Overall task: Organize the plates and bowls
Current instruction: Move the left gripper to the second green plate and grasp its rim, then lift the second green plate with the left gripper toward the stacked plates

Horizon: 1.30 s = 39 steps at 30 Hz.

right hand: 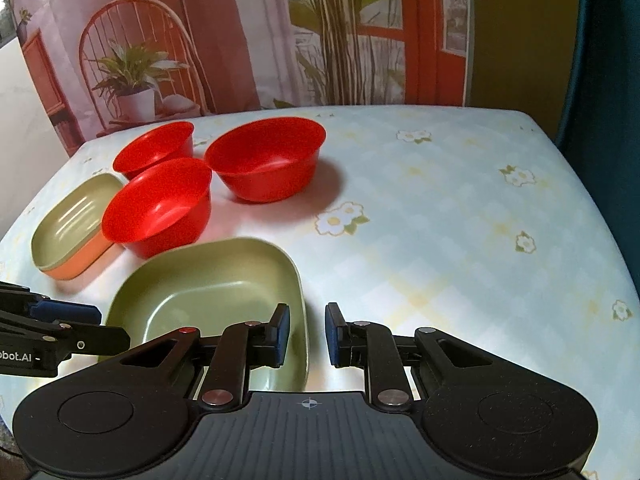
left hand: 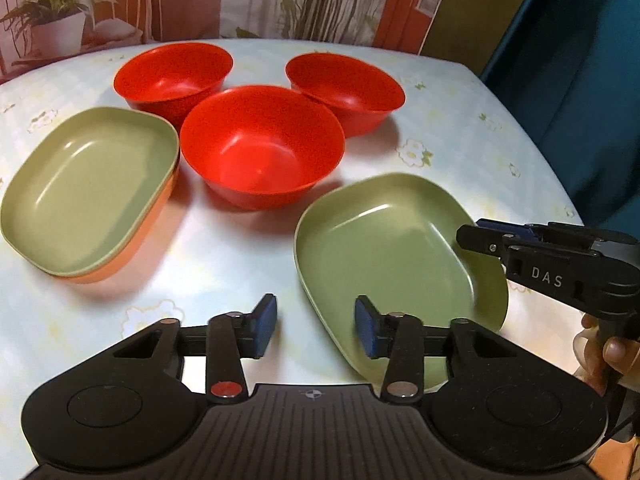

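Left gripper (left hand: 316,326): jaws spread, nothing between the blue pads; it hangs over the bare tablecloth at the near-left corner of the loose green plate, its right finger (left hand: 366,332) over that plate's rim.
Right gripper (right hand: 307,334): jaws a little apart, straddling the right rim of the loose green plate; the left pad sits inside the plate and the right pad outside, with a gap showing, so the pads are not seen pressing on it. A hand (left hand: 612,354) holds its handle at the edge of the left view.
Stacked plates (left hand: 86,196): far left on the table, a green plate nested in an orange plate (left hand: 132,240), lying flat.
Red bowls: three, upright, in a tight cluster behind the plates; one at the back left (left hand: 174,76), one in the middle front (left hand: 262,146) just beside the stack, one at the back right (left hand: 346,92).
Loose green plate (left hand: 384,248): near the table's front, in front of the middle bowl, apart from the stack.
Table (right hand: 460,240): covered by a pale cloth with a flower print; its right part holds nothing but the cloth.
Backdrop (right hand: 224,40): a printed scene with a chair, potted plant and red window frame behind the table.
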Each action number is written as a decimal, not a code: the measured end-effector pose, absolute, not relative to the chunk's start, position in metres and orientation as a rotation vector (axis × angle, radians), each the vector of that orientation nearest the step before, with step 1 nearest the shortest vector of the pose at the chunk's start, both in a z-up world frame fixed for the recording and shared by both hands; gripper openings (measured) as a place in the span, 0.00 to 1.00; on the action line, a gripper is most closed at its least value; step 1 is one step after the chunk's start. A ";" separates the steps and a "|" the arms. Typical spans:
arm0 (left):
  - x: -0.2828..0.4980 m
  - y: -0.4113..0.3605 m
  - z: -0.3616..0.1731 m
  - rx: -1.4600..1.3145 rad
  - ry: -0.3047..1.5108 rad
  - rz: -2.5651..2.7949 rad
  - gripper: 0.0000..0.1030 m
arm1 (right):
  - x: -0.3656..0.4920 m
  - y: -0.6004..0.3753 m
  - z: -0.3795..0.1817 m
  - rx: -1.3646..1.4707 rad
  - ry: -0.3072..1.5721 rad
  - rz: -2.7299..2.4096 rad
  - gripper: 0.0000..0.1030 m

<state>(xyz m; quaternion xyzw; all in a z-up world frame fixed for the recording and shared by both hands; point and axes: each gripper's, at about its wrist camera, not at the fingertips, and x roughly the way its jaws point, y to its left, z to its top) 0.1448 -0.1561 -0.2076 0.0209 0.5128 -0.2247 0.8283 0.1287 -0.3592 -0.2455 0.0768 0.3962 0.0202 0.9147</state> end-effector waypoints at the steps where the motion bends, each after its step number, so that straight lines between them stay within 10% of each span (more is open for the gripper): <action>1: 0.145 -0.156 -0.209 0.045 1.094 -0.479 0.32 | 0.128 -0.360 -0.246 0.157 0.819 0.041 0.18; 9: 0.143 -0.159 -0.211 0.054 1.092 -0.509 0.15 | 0.127 -0.363 -0.253 0.172 0.842 0.039 0.16; 39: 0.132 -0.144 -0.176 0.095 0.974 -0.536 0.15 | 0.121 -0.348 -0.225 0.188 0.846 0.055 0.08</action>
